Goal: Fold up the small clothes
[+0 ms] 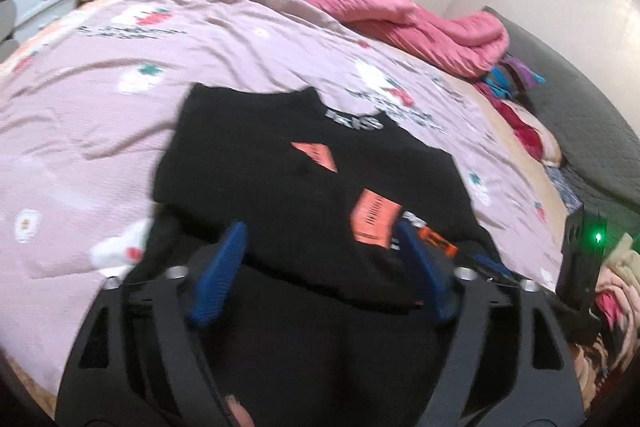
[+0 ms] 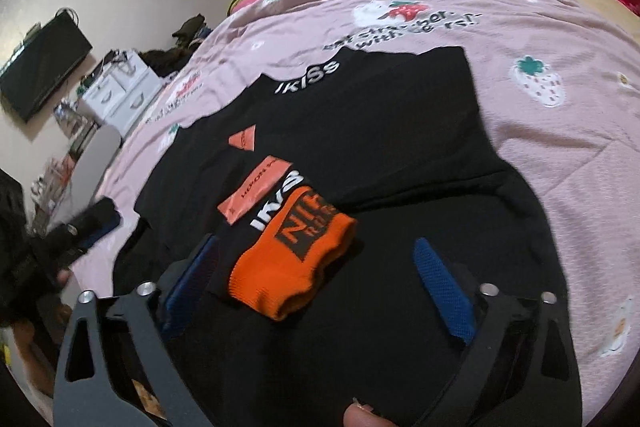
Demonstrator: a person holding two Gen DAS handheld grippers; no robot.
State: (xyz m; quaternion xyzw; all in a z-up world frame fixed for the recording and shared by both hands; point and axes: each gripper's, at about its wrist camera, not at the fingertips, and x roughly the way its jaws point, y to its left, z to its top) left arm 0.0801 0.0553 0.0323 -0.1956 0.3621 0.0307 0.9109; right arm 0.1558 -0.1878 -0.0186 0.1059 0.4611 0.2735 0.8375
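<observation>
Here, a black knit garment with salmon-orange patches and white lettering at its collar (image 2: 360, 131) lies spread across a pink strawberry-print bedsheet (image 2: 540, 27) on a bed. Part of it is already folded over: a sleeve ending in a bright orange ribbed cuff with black lettering (image 2: 292, 255) lies doubled across the body of the garment.

The right gripper (image 2: 320, 283) hovers low over the near edge, its blue-padded jaws standing wide apart on either side of the orange cuff without pressing on it. The left gripper (image 1: 320, 267) is likewise wide open over the garment's near hem, nothing held between its jaws. In the right wrist view it appears as a dark blur at the bed's left edge.

What could go wrong, judging from this: the fold is loose and the knit looks soft and thick, so a jaw closing on only the top layer could drag the sleeve back out. If the right jaws shut around the cuff alone, lifting it would undo the fold. The wrinkled sheet could also be pinched up together with the hem.
</observation>
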